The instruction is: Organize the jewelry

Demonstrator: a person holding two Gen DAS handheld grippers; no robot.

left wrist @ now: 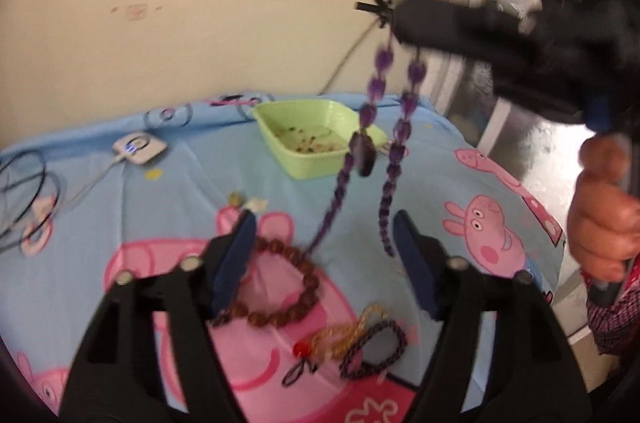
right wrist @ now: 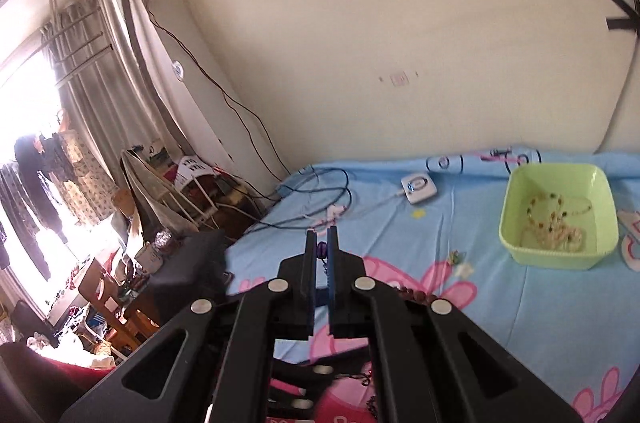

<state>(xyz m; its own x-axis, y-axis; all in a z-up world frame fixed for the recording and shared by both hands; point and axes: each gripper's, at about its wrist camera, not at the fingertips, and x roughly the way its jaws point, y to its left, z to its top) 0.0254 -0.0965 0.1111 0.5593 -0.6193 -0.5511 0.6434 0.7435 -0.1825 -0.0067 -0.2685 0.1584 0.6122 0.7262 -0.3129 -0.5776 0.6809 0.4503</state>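
Note:
My right gripper point(right wrist: 322, 237) is shut on a purple bead necklace point(left wrist: 372, 127) and holds it high above the table; a purple bead point(right wrist: 321, 249) shows between its fingers. In the left wrist view the right gripper point(left wrist: 400, 23) is at upper right and the necklace hangs from it in two strands with a dark pendant point(left wrist: 362, 153). My left gripper point(left wrist: 324, 227) is open and empty, low over a brown bead bracelet point(left wrist: 288, 287). A green bowl point(left wrist: 316, 139) holding a pale bead necklace point(right wrist: 554, 223) stands at the back.
A gold chain with a red bead point(left wrist: 340, 337) and a dark braided bracelet point(left wrist: 374, 351) lie near the front. A white charger point(left wrist: 139, 147) with cables point(left wrist: 28, 191) lies at the left. The table has a blue cartoon-pig cloth point(left wrist: 488, 223). A cluttered room lies beyond the table's left edge point(right wrist: 256, 235).

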